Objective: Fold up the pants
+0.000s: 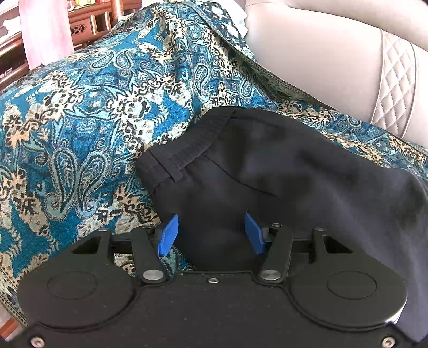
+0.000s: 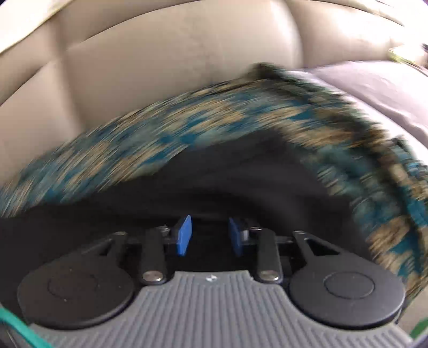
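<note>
In the left wrist view the black pants [image 1: 267, 171] lie across the lower middle and right of the frame, spread over a blue, cream and black paisley throw [image 1: 88, 112] that covers most of the left and centre. The ribbed elastic waistband [image 1: 187, 144] runs diagonally from the centre toward the upper middle, with a short belt loop or tab at its lower left end, and a curved seam crosses the cloth just below it. The left tongs [image 1: 211, 233] stand wide apart at the bottom centre, their blue pads [image 1: 168, 235] set to either side of a rounded fold of the dark fabric; nothing is pinched between them. Pale leather sofa cushions [image 1: 334, 61], one with diamond quilting, fill the upper right, and carved wooden furniture [image 1: 88, 24] shows at the upper left. The right wrist view is smeared by motion blur: the pants [image 2: 227, 182] form a dark mass across the middle and lower left, ringed above and at the right by the same patterned throw [image 2: 187, 125], with the beige sofa back [image 2: 174, 53] filling the top. The right tongs [image 2: 210, 235] are parted at a moderate width at the lower centre, blue pads [image 2: 184, 235] apart with black cloth behind them; whether any fabric lies between them cannot be told. A green cord [image 2: 16, 329] crosses the lower left corner.
</note>
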Demonstrator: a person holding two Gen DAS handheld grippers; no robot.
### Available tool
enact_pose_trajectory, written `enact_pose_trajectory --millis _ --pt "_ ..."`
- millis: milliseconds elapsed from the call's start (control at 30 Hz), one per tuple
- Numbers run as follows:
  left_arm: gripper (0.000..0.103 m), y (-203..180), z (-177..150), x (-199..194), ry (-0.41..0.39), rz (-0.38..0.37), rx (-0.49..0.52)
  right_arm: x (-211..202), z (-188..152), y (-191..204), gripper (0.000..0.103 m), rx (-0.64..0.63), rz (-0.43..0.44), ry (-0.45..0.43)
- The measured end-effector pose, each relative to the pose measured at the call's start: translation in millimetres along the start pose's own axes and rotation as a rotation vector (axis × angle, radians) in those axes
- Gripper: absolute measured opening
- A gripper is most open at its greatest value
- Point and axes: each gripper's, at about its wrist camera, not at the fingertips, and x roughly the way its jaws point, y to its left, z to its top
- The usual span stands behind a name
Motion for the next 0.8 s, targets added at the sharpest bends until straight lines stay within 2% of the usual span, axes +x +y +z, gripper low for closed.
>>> enact_pose_trajectory --millis 67,100,133,167,200,233,333,433,500,600,700,800 --pt "0.053 -0.7 0.1 -0.2 -0.001 0.006 -0.002 0.3 22.4 -18.4 0.034 0.066 -0.109 -0.057" --pt "0.053 -0.6 -0.1 -0.1 -0.002 0.006 -0.003 -7.7 31.8 -24.4 0.035 0.085 -0.131 -0.115" --pt "0.054 -0.3 -0.2 -0.1 -0.003 0.005 -0.003 -12.4 37.8 -29.2 0.048 0.090 -0.116 -0.152" --pt "0.054 0.1 -0.3 0.0 -0.004 0.004 -0.004 -19.7 42.2 -31.0 0.055 0.089 -0.095 -0.178" --pt "0.054 0.3 -0.4 0.0 -0.004 0.003 -0.006 -26.7 42.6 -31.9 0.056 0.078 -0.076 -0.193" --pt "0.054 0.4 -0.5 -0.1 -0.004 0.003 -0.007 -31.4 40.0 -31.4 0.058 0.061 -0.064 -0.194" --pt "0.054 -0.7 -0.5 -0.4 -0.007 0.008 -0.001 -38.7 20.9 -26.8 0.059 -0.023 -0.019 -0.124" --pt "0.054 -2.7 -1.5 -0.6 -0.013 0.013 0.008 -35.5 -4.6 -19.9 0.061 -0.091 0.116 -0.054" --pt "0.054 -3.2 -1.9 -0.7 -0.017 0.016 0.009 -36.4 -27.0 -5.7 0.062 -0.139 0.162 -0.013" --pt "0.054 -2.5 -1.7 -0.4 -0.015 0.015 0.007 -30.7 -53.3 2.4 0.061 -0.044 0.156 0.058" --pt "0.055 -2.3 -0.6 0.2 -0.012 0.012 0.012 -30.3 -59.2 -3.6 0.062 0.037 0.147 -0.003" --pt "0.055 -2.0 -1.9 0.1 -0.018 0.013 0.008 -16.4 -39.9 -8.4 0.062 0.041 0.029 -0.061"
